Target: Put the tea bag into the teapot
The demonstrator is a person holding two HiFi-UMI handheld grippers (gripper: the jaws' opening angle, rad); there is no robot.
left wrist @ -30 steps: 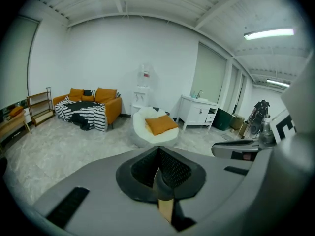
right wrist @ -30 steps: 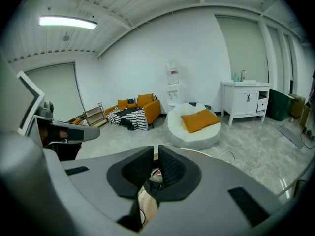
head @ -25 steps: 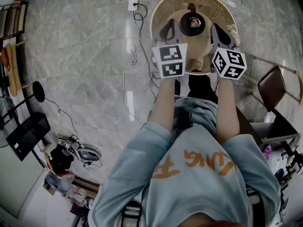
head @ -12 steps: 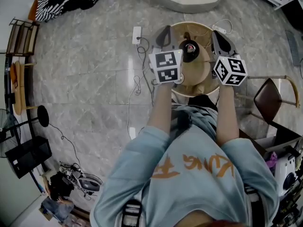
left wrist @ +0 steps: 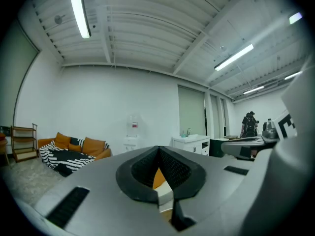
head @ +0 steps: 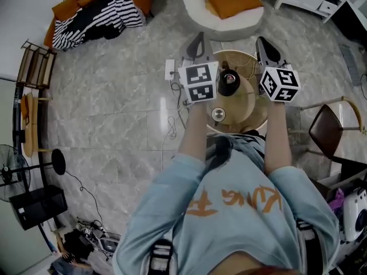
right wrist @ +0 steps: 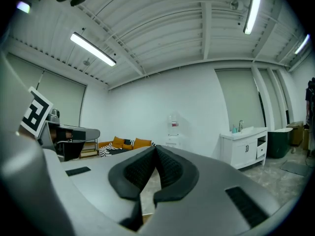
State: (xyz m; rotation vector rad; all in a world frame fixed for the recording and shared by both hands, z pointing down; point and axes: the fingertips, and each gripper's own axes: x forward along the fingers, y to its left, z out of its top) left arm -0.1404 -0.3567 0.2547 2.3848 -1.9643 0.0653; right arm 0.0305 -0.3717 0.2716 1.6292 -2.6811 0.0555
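Left gripper and right gripper both closed, empty, pointing level; teapot upright on table, spout direction unreadable.

Looking down, we see a round counter ahead of us, with a teapot towards its back and a small round object nearer us. Our left hand-held gripper is above its left edge, the right hand-held gripper above its right. A power strip lies on the floor just left, a chair stands right, and a round seat behind
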